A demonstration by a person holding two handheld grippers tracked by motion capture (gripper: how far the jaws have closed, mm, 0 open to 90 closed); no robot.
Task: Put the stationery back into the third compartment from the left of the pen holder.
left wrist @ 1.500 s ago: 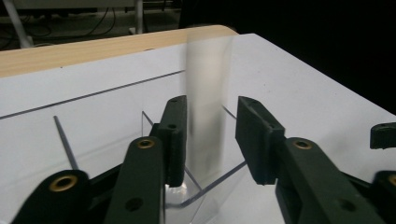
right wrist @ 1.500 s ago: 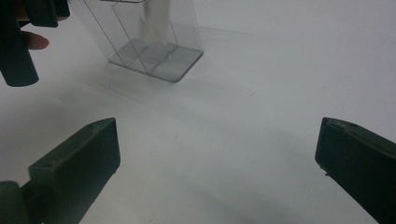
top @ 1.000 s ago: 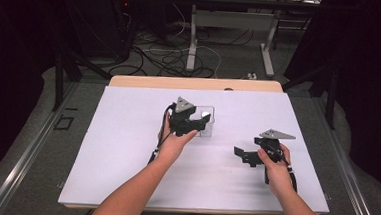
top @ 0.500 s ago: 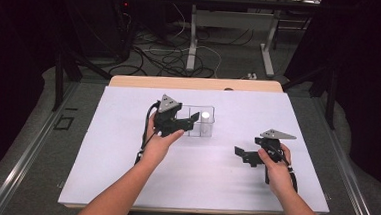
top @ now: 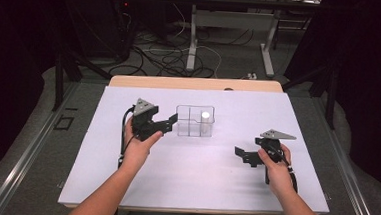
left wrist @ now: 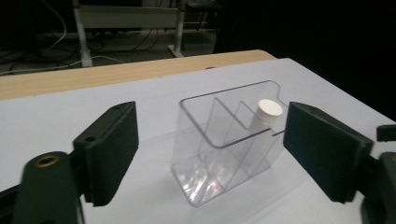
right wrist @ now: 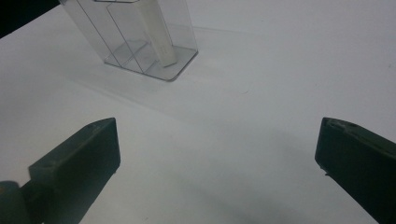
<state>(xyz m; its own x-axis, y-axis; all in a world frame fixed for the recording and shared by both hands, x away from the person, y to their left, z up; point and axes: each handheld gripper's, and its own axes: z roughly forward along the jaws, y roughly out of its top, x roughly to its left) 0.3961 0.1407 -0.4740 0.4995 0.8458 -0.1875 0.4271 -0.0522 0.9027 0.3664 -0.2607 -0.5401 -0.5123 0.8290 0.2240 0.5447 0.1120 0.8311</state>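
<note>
A clear divided box (top: 190, 125) (left wrist: 219, 144) (right wrist: 133, 44) stands on the white sheet near the table's middle. A white cylinder (top: 206, 117) (left wrist: 269, 112) (right wrist: 158, 35) leans upright in its far right compartment. My left gripper (top: 170, 121) (left wrist: 217, 140) hovers just left of the box and points at it. Its jaws have just been opening and stand wide, with nothing pressed between the pads. My right gripper (top: 240, 155) (right wrist: 217, 158) rests open at the right of the sheet, well short of the box, with bare sheet between its jaws.
The white sheet (top: 199, 178) covers most of a wooden table whose bare strip (top: 195, 83) shows at the back. Behind it are desk legs (top: 192, 42) and loose cables (top: 166, 61) on the floor. Bare sheet lies in front of the box.
The left gripper has drawn back to the left, away from the box, and its jaws stand wider. The cylinder stays in the box. The right gripper has not moved.
</note>
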